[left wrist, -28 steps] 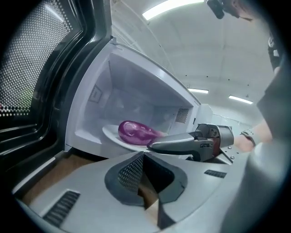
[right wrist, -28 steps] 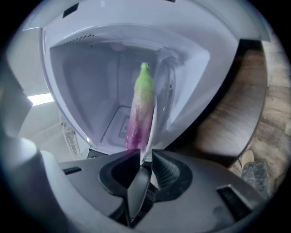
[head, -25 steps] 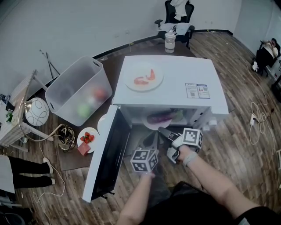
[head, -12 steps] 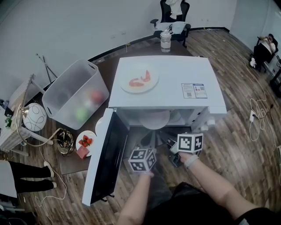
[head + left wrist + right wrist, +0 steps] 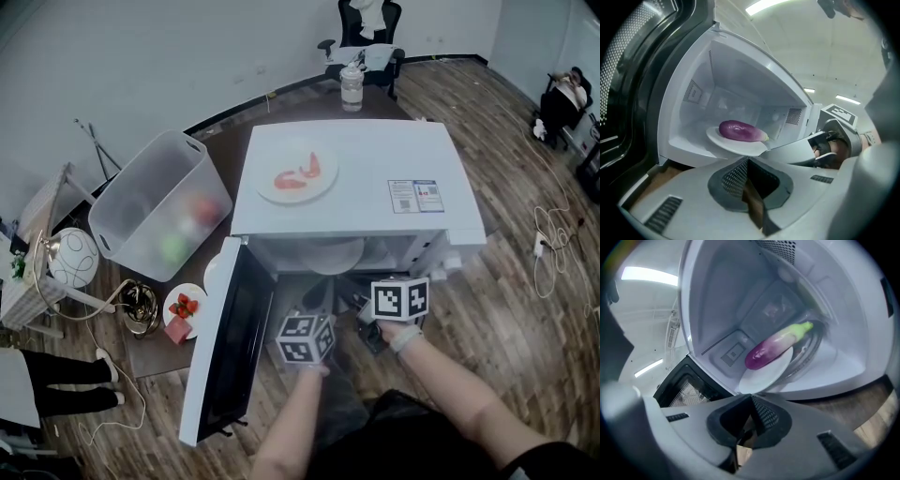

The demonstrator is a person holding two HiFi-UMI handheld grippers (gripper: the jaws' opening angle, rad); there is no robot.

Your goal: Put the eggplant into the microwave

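Left gripper view: eggplant (image 5: 739, 130) on plate (image 5: 723, 141) inside microwave (image 5: 736, 79), task seemingly done; left gripper (image 5: 749, 161) and right gripper (image 5: 751, 398) closed, empty; door (image 5: 628, 70) open.

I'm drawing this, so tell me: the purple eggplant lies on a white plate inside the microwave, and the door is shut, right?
No, the door is open, as the head view shows. The eggplant does lie on the white plate inside the microwave.

Eggplant (image 5: 739, 131) lies on a plate (image 5: 736, 146) inside the microwave (image 5: 375, 155) (door (image 5: 230, 347) swung left).
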